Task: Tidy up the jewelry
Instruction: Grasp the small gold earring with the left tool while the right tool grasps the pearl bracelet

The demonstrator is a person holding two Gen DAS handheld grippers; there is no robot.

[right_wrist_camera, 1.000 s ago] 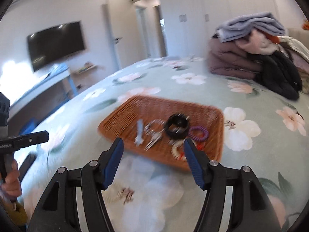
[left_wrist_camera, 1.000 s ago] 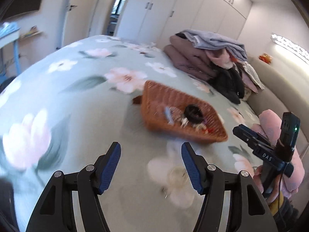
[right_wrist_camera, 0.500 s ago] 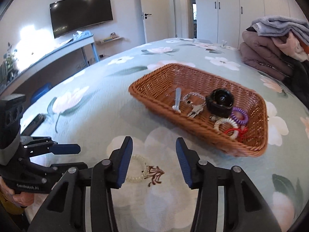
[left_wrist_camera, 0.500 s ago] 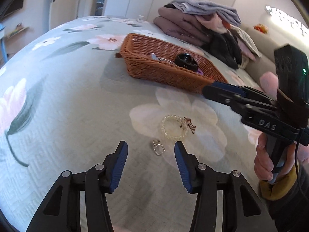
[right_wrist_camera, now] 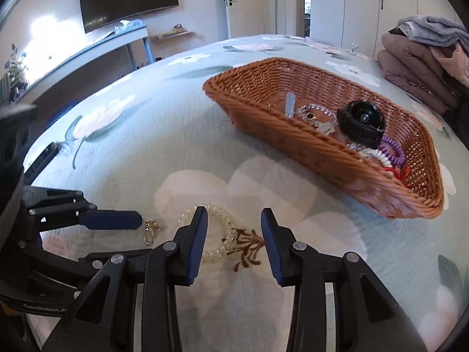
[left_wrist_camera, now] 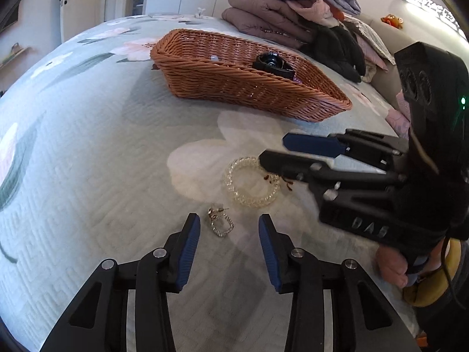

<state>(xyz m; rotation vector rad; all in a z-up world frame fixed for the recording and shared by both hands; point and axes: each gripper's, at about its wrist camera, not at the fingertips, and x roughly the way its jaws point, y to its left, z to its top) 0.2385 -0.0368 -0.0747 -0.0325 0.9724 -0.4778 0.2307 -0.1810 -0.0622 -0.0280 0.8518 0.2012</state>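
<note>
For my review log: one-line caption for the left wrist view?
Left gripper closing over an earring on the floral bedspread, bracelet and wicker basket beyond.

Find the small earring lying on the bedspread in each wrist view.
Left wrist: earring low centre, between the left tool's closing tips, untouched.
Right wrist: earring lower left, beside the clear bracelet.
Shared landmark: wicker basket, beyond both.
</note>
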